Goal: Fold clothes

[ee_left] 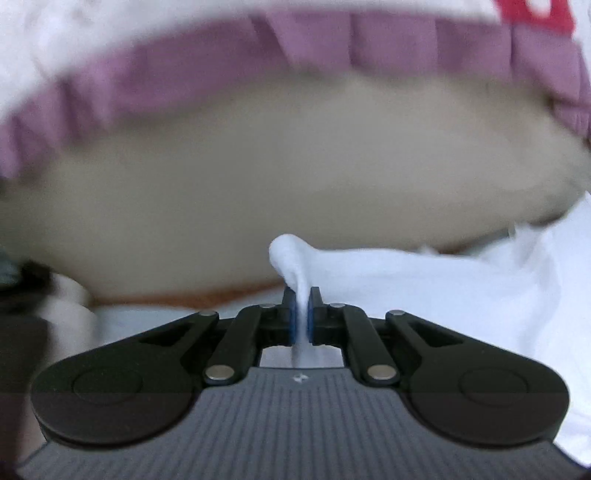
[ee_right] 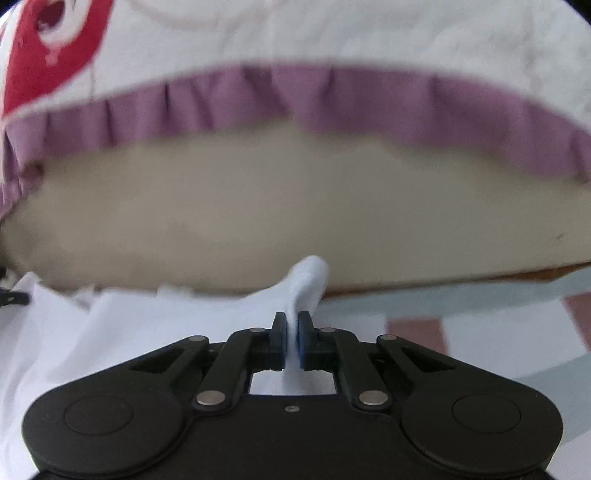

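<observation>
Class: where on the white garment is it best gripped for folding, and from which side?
At its edge, as now: the left gripper and right gripper each pinch a bunched fold of the white garment, approaching from the near side, since the cloth sags slack between them.

the right gripper [ee_right: 291, 334] is pinching a fold of white cloth [ee_right: 110, 332], its jaws closed on the fabric, which is bunching up past the fingertips. the cloth is spreading down to the left. ahead, a beige surface [ee_right: 295, 206] is lying under a white cover [ee_right: 369, 33] with a purple frill [ee_right: 369, 99] and a red print [ee_right: 48, 48]. a checked sheet [ee_right: 480, 325] is showing at right.
</observation>
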Action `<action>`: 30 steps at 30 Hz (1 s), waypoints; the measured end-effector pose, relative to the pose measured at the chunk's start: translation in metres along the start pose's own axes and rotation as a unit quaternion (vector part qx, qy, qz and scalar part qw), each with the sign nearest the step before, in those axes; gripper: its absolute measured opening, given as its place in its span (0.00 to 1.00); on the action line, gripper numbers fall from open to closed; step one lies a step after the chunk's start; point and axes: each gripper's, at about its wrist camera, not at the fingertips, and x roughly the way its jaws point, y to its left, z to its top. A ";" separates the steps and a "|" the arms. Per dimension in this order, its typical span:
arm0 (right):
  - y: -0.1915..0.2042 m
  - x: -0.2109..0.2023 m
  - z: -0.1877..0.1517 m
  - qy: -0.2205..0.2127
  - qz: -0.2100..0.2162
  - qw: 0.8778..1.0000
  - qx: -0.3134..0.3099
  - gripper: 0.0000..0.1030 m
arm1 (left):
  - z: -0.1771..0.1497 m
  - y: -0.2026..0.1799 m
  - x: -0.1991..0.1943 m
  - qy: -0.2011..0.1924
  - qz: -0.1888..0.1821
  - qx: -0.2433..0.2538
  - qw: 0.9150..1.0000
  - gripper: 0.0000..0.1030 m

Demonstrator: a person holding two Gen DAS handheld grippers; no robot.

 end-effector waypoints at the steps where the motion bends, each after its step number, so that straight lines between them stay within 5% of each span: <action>1: 0.000 -0.003 0.001 -0.006 -0.006 1.000 -0.001 0.06 | -0.001 0.001 -0.002 -0.008 0.010 -0.005 1.000 0.05; 5: 0.005 0.001 0.005 0.009 -0.040 0.998 -0.040 0.05 | -0.011 0.004 0.028 0.050 0.034 -0.029 0.998 0.07; 8: 0.014 0.013 0.006 0.048 -0.112 0.990 -0.076 0.05 | -0.019 -0.002 0.041 0.087 0.099 -0.023 0.991 0.14; 10: 0.022 0.009 0.004 0.060 -0.152 0.982 -0.100 0.13 | -0.020 -0.001 0.029 0.092 0.129 -0.036 0.987 0.40; 12: 0.024 -0.009 -0.002 0.064 -0.171 0.980 -0.081 0.32 | -0.024 0.008 -0.009 0.082 0.102 -0.072 0.989 0.40; 13: 0.021 -0.025 -0.008 0.065 -0.167 0.983 -0.048 0.45 | -0.029 0.013 -0.030 0.074 0.065 -0.099 0.990 0.40; 17: 0.014 -0.095 -0.049 0.071 -0.061 0.993 0.066 0.46 | -0.076 0.014 -0.116 0.066 -0.050 -0.191 0.978 0.40; 25: 0.010 -0.165 -0.118 0.120 0.015 0.986 0.119 0.46 | -0.142 -0.004 -0.164 0.108 -0.067 -0.226 0.966 0.41; 26: 0.008 -0.166 -0.121 0.117 0.017 0.985 0.129 0.46 | -0.147 -0.002 -0.168 0.109 -0.072 -0.247 0.960 0.43; 27: 0.006 -0.165 -0.124 0.115 0.021 0.983 0.141 0.44 | -0.152 0.000 -0.172 0.111 -0.080 -0.269 0.953 0.56; 28: 0.004 -0.163 -0.128 0.117 0.037 0.981 0.152 0.32 | -0.158 0.002 -0.173 0.118 -0.096 -0.292 0.944 0.70; 30: 0.012 -0.152 -0.134 0.125 0.048 0.982 0.129 0.21 | -0.165 0.003 -0.165 0.132 -0.113 -0.310 0.935 0.71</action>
